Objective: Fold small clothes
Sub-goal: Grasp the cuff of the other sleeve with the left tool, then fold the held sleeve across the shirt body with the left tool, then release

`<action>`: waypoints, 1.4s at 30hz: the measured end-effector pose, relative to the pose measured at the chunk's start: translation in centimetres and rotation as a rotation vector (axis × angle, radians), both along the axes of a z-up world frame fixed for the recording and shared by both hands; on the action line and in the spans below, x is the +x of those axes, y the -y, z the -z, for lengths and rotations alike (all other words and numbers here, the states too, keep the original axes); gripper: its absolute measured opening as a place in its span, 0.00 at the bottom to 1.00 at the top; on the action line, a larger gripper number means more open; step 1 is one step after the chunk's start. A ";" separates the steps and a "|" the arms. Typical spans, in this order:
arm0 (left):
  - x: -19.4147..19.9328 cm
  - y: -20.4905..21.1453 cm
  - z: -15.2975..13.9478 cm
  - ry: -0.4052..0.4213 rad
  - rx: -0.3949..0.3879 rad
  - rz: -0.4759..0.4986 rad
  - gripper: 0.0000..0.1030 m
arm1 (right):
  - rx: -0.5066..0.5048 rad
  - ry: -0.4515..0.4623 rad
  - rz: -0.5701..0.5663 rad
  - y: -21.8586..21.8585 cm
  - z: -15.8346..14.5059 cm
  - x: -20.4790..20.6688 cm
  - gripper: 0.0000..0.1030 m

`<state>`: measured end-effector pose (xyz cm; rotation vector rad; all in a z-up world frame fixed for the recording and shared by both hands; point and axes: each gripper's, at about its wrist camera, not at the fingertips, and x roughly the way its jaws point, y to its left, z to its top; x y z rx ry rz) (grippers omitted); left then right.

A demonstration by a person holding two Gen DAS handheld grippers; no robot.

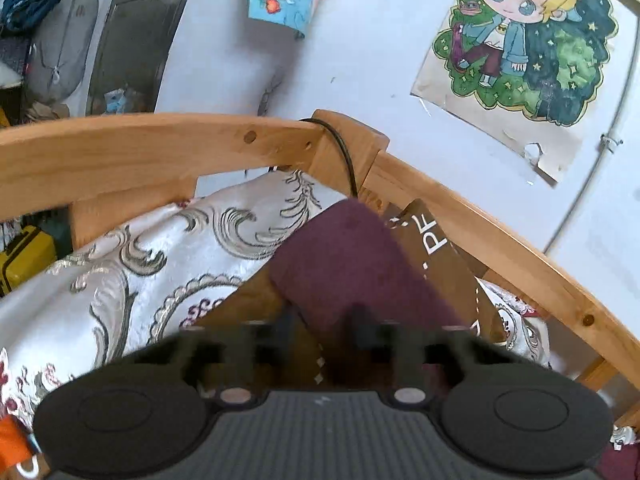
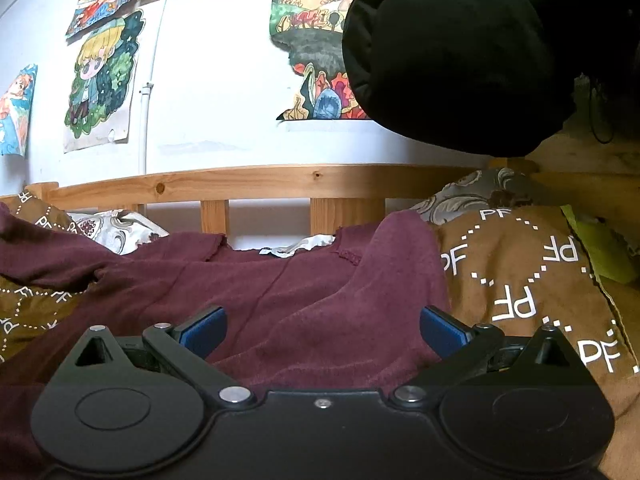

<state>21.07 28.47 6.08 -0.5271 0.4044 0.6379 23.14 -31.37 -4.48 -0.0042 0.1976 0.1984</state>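
A maroon garment (image 2: 280, 292) lies spread on a brown blanket printed "PF" (image 2: 516, 280), one sleeve folded inward over its body. My right gripper (image 2: 322, 332) hovers low over the garment's near edge, its blue pads (image 2: 204, 332) wide apart and holding nothing. In the left wrist view the picture is blurred. My left gripper (image 1: 324, 320) has its fingers close together with a strip of the maroon garment (image 1: 344, 256) running out from between them, over the brown blanket (image 1: 436, 248).
A wooden bed rail (image 1: 140, 148) (image 2: 260, 184) bounds the bed against a white wall with drawings. A white patterned bedspread (image 1: 140, 264) lies to the left. A black cable (image 1: 346, 156) hangs over the rail corner. A black bulky thing (image 2: 448, 52) hangs at upper right.
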 end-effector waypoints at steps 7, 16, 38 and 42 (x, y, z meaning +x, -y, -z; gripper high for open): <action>-2.5 3.8 -2.9 0.033 0.153 -0.045 0.00 | 0.005 0.000 -0.003 0.1 0.0 -0.2 0.99; -7.2 7.2 -4.4 0.066 0.256 -0.130 0.00 | 0.014 -0.009 -0.019 0.0 0.0 -0.4 0.99; -0.1 27.7 -5.3 0.267 0.286 0.918 0.00 | 0.069 0.002 0.009 1.7 -1.7 -1.0 0.99; 0.6 30.4 -1.8 0.182 0.221 0.986 0.00 | 0.086 0.001 0.036 2.5 -1.9 -0.9 0.99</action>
